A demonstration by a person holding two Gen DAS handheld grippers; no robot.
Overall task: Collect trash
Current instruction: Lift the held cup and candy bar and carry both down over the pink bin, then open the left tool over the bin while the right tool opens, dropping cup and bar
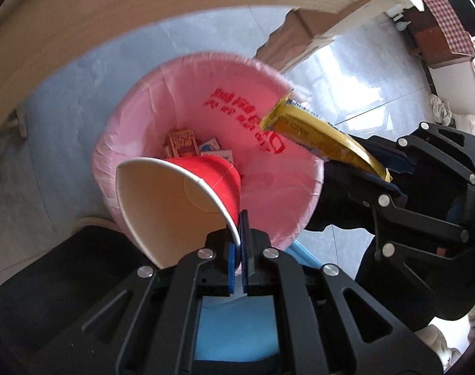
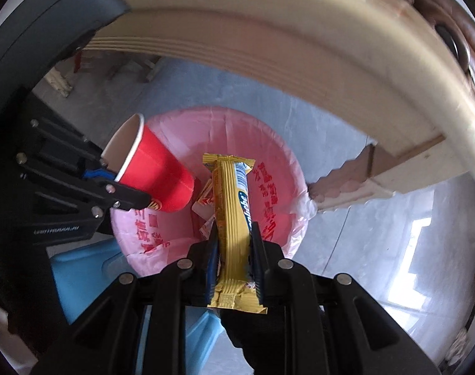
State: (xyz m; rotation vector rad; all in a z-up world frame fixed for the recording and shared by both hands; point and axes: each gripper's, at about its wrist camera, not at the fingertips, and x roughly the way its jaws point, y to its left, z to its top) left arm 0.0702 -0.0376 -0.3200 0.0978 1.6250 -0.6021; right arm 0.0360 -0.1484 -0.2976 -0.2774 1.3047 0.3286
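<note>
A bin lined with a pink bag (image 1: 262,100) (image 2: 278,156) stands on the floor below both grippers. My left gripper (image 1: 239,222) (image 2: 112,175) is shut on the rim of a red paper cup (image 1: 206,175) (image 2: 156,168), which hangs tilted over the bin's near edge. My right gripper (image 2: 234,237) (image 1: 390,172) is shut on a yellow snack wrapper (image 2: 234,206) (image 1: 318,137), whose free end reaches over the bin's mouth. Several small cartons (image 1: 182,143) (image 2: 204,203) lie at the bottom of the bin.
A pale wooden table edge (image 1: 143,15) (image 2: 300,50) curves above the bin, with a carved table leg (image 1: 293,43) (image 2: 347,187) beside it. A light blue plastic thing (image 1: 237,331) (image 2: 81,272) sits near the bin. The floor is grey tile (image 1: 347,72).
</note>
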